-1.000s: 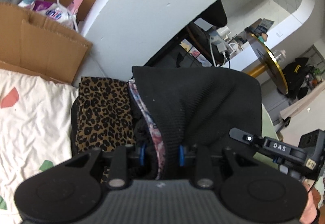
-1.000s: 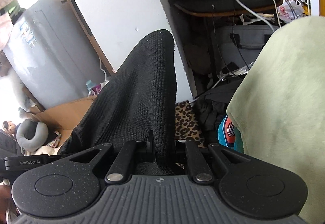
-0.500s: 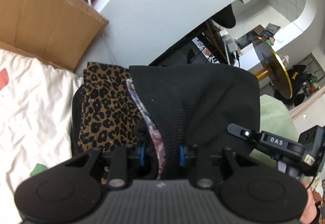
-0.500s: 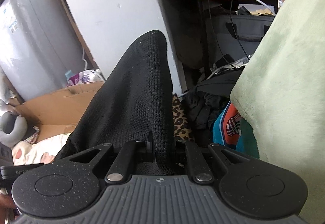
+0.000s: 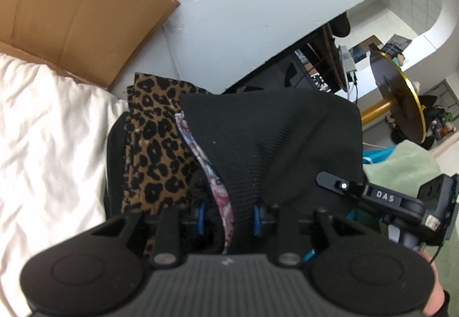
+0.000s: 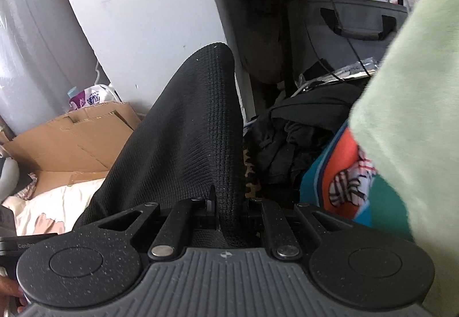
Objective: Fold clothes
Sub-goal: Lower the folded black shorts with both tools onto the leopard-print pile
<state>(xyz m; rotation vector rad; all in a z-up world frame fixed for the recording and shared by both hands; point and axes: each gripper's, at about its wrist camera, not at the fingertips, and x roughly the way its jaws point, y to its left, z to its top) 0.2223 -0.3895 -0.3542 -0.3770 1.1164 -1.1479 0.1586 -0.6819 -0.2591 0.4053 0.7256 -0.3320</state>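
A black knit garment [image 5: 272, 144] hangs stretched between both grippers. My left gripper [image 5: 228, 216] is shut on one bunched edge of it, where a patterned pink strip [image 5: 212, 173] shows at the fold. My right gripper [image 6: 229, 208] is shut on another edge of the same black garment [image 6: 195, 130], which rises as a tall fold ahead of the fingers. In the left wrist view the right gripper [image 5: 384, 199] shows at the right, close to the cloth. A leopard-print garment [image 5: 155, 144] lies just under and left of the black one.
A white bedsheet [image 5: 43, 144] spreads at the left, with a cardboard box [image 5: 71, 1] behind it against a white wall. A pale green blanket [image 6: 416, 87] fills the right, over a teal and orange cloth [image 6: 338, 173]. Dark clothes [image 6: 287, 130] and a grey bag [image 6: 344, 24] lie behind.
Both grippers have sunk with the black garment still held. The leopard-print garment, bedsheet and cardboard box now appear nearer and higher in the views.
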